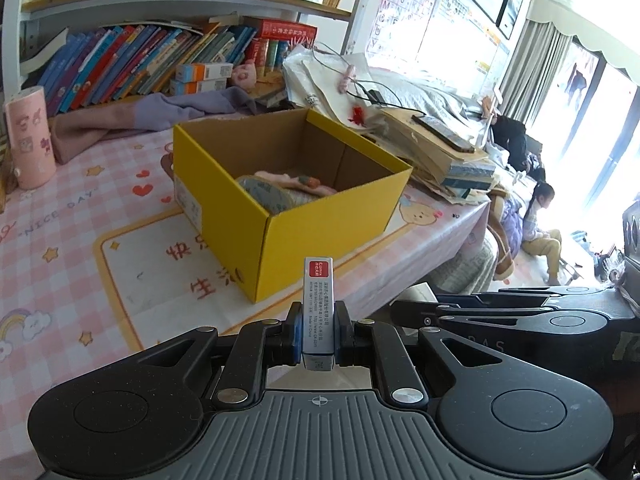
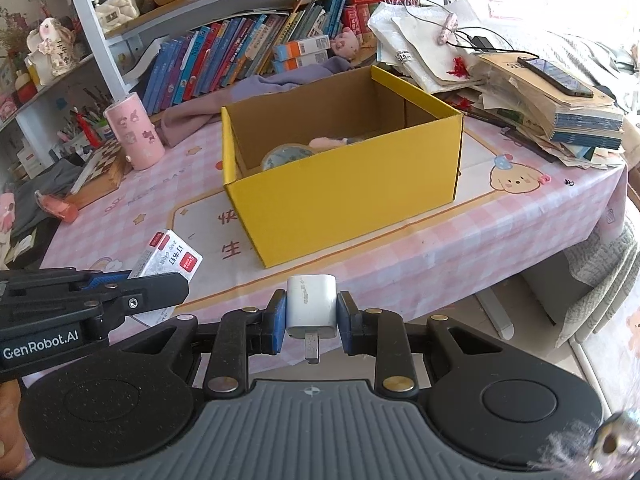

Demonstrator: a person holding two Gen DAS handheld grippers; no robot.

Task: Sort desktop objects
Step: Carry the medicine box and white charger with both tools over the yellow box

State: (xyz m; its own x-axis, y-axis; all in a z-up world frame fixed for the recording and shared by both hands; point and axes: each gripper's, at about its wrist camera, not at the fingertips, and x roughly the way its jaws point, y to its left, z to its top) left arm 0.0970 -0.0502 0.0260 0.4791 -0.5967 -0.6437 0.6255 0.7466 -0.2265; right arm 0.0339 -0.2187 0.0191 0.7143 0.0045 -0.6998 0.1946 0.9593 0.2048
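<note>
Two tools each carry one thing: the left tool (image 1: 318, 330) clamps a staple box (image 1: 318, 312) on end, and the right tool (image 2: 312, 320) clamps a white charger (image 2: 311, 306). Straight ahead on the desk (image 2: 480, 240) waits the yellow box (image 2: 344, 196), seemingly equally near to both.

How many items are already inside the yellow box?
2 visible: a tape roll against the near wall of the yellow box, and a pink item behind it. That wall may hide more.

Box (image 2: 352, 196): matt yellow cardboard.
Charger (image 2: 311, 304): smooth white plastic.
Staple box (image 1: 318, 308): glossy printed card.
Tablecloth (image 1: 80, 248): smooth, faintly glossy.
</note>
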